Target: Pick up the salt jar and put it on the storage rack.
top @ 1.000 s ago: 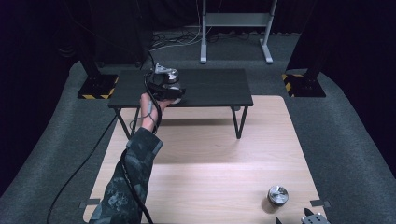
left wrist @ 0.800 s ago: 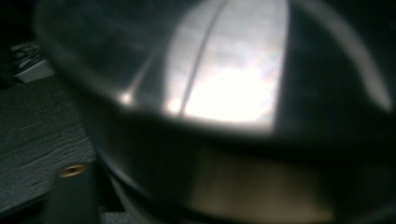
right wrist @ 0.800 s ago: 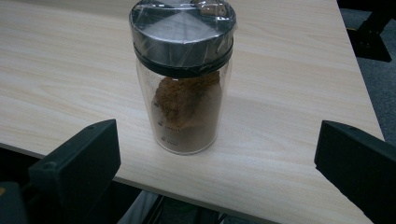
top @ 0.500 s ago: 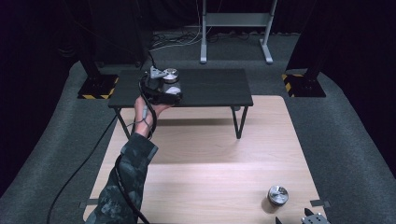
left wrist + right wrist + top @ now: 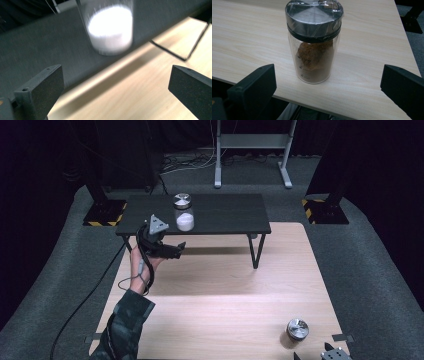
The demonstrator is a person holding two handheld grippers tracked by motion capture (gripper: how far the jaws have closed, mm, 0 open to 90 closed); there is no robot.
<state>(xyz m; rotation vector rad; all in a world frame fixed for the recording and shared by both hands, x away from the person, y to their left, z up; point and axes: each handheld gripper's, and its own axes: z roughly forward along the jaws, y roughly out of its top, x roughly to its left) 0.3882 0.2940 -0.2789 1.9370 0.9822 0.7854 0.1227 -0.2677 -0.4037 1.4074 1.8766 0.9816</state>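
The light wooden bench point(image 5: 215, 320) fills the lower middle of the high view, and the low black bench point(image 5: 225, 215) stands on its far edge in the upper middle, where the jar of white powder point(image 5: 183, 212) sits close to the near rim. A careless pass of the left tongs point(image 5: 172, 251), just below and left of it, spread wide and pinching nothing, could tip it off. At lower right, the jar of brown powder point(image 5: 314, 42) stands near the corner before the right tongs point(image 5: 328, 87), also spread and empty, so a crooked closing could shove it over the edge.
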